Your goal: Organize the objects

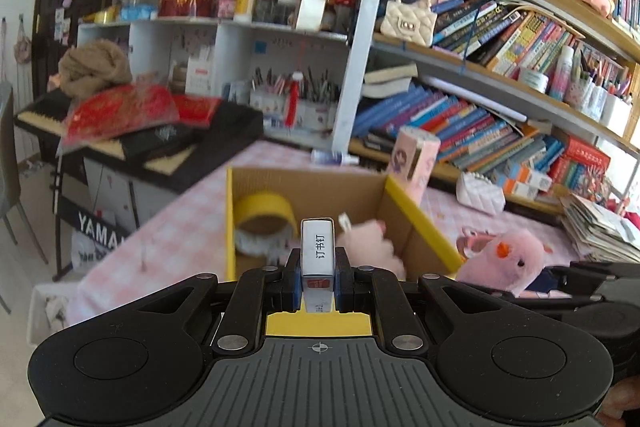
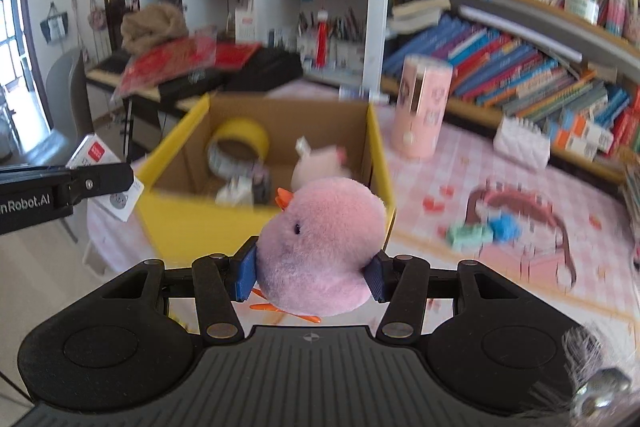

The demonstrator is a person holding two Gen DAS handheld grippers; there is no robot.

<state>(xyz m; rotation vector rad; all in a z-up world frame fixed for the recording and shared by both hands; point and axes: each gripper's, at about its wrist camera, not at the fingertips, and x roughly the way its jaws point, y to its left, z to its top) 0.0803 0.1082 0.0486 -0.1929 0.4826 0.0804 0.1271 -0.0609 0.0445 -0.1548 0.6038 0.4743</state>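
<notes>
Mid-task, as I read it. Cardboard box (image 2: 264, 211) with yellow rim sits centre frame on the bench (image 2: 520, 267). Already inside: a yellow tape roll (image 2: 238, 143), a small pink plush (image 2: 320, 163) and some blurred small bits.

Left gripper (image 1: 317, 281): fingers clamped on a staple box (image 1: 317, 247), held above the box's near rim. Right gripper (image 2: 312, 271): fingers clamped on a pink chick plush (image 2: 320, 247), hovering just short of the box's near right corner. Neither is released yet.

Left to do, by my judgement: drop both in, then the pink cylinder (image 2: 422, 107), the white quilted pouch (image 2: 522, 141) and the green and blue bits (image 2: 480, 233) at right of frame, all out on the bench.
</notes>
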